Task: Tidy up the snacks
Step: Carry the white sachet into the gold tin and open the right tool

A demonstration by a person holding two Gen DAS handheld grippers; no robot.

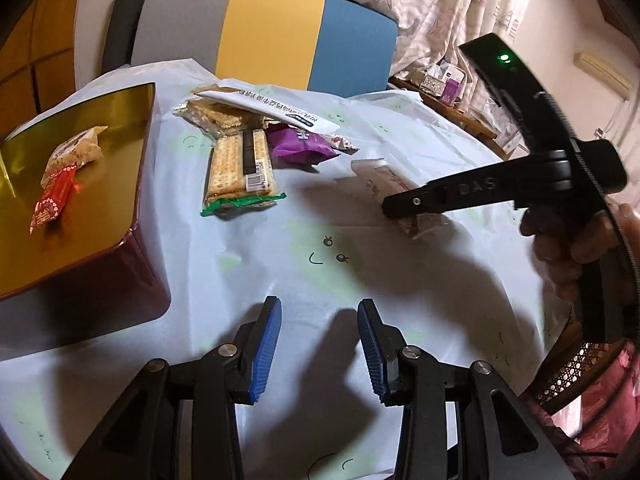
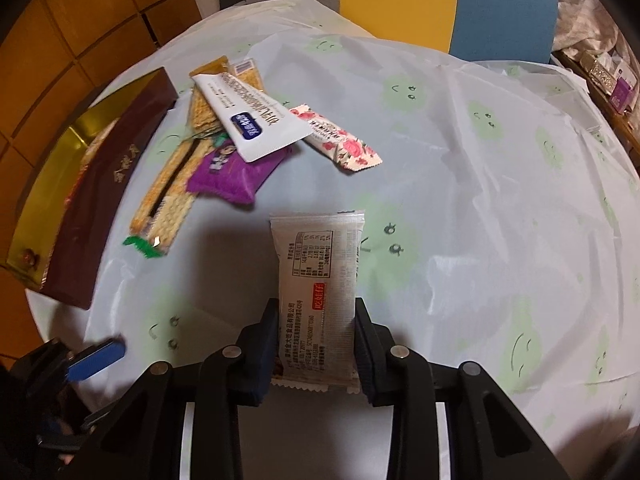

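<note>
My right gripper is shut on a grey-white snack packet, its pads pressing both long edges near the bottom. In the left wrist view this gripper comes in from the right with the packet under its finger. My left gripper is open over the tablecloth, nothing between its blue pads. A gold-lined dark red box at the left holds a red-wrapped snack and a beige one. Beside it lie cracker packs, a purple packet, a long white packet and a floral bar.
A pale cloth printed with green smiley faces covers the round table. A grey, yellow and blue chair back stands behind it. A side shelf with small boxes is at the far right. A person's hand grips the right tool.
</note>
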